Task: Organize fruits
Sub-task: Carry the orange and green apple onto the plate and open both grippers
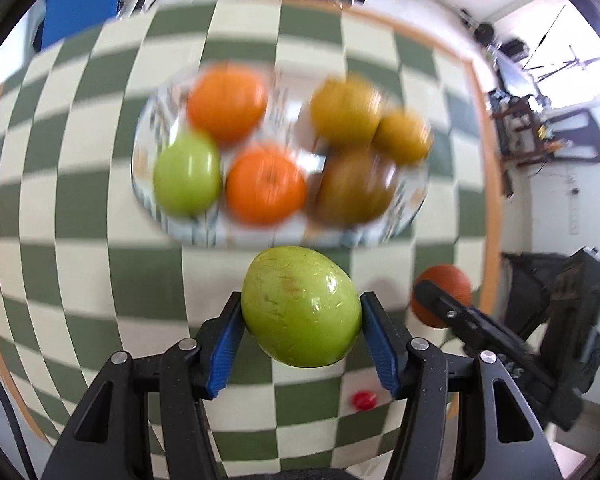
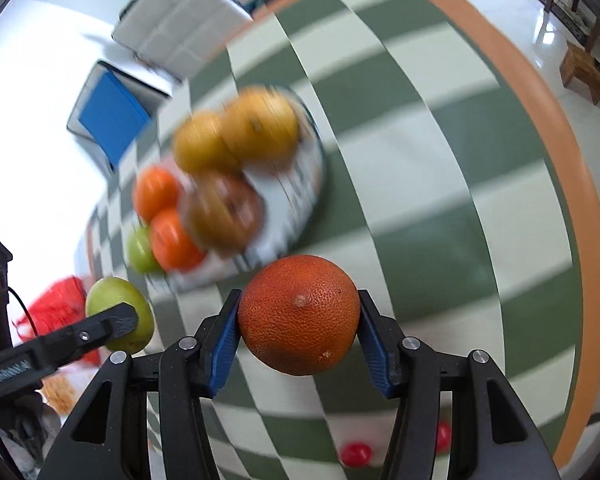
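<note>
A green-and-cream chequered cloth with an orange border (image 2: 556, 128) covers the desk, and on it sits a pale patterned plate (image 1: 412, 208) already loaded with fruit; two bright oranges (image 1: 265, 184), a green apple (image 1: 187, 174), two yellowish citrus fruits (image 1: 346, 110) and a brownish-green fruit (image 1: 354, 188) are grouped there, blurred in both views; by my reading the plate is the gathering spot and both carried fruits are bound for it. The left gripper (image 1: 301, 320) has its jaws closed on a smooth, egg-shaped yellow-green fruit (image 1: 301, 306), held clear of the cloth just short of the plate's near rim; its skin is glossy with fine brown scuffs. The right gripper (image 2: 299, 320) has its jaws clamped on a dark reddish-orange citrus fruit with pebbled skin (image 2: 299, 314), gripped across its widest part, presumably so it cannot roll out; it hangs beside the plate too. Small red round things (image 2: 356, 454) lie on the cloth near the front edge; what they are I cannot tell.
</note>
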Demonstrator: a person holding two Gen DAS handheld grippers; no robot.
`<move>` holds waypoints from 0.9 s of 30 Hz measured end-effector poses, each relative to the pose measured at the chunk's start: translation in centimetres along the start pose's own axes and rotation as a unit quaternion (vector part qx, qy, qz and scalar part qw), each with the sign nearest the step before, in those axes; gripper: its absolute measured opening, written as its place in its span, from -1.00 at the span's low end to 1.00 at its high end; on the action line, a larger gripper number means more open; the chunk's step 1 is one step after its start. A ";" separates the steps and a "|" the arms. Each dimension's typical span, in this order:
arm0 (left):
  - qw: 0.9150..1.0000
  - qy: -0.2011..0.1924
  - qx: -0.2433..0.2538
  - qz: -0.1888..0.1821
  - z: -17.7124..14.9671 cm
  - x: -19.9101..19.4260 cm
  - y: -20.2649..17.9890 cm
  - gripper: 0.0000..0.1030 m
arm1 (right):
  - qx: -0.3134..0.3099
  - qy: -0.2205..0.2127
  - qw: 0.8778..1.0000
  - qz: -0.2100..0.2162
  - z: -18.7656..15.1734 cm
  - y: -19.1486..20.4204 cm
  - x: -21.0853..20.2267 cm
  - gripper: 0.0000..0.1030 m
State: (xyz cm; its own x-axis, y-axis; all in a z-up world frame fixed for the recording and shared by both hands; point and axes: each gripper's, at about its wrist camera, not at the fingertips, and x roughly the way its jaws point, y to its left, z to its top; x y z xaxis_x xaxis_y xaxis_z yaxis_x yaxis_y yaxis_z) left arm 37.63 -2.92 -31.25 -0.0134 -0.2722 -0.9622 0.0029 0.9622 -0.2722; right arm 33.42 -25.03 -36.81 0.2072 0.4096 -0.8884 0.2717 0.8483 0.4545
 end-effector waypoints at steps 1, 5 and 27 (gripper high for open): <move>1.000 -0.004 -0.004 -0.001 1.5 -0.5 0.0 0.07 | -0.001 -0.005 1.000 0.000 1.2 0.6 0.1 0.11; 1.000 0.002 -0.018 0.011 7.5 0.1 -0.2 0.07 | -0.006 -0.010 1.000 -0.010 4.3 2.0 1.4 0.11; 0.998 0.002 -0.017 0.056 9.7 0.7 0.5 0.65 | -0.045 -0.016 0.996 -0.069 5.8 3.1 1.5 0.67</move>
State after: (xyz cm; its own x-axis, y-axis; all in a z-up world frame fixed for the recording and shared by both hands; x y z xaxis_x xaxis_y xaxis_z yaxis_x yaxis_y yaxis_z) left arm 47.32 -2.66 -32.21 -0.0184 -0.1620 -0.9866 -0.0291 0.9864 -0.1615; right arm 40.06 -23.73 -36.31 0.2033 0.2770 -0.9391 0.2149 0.9231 0.3188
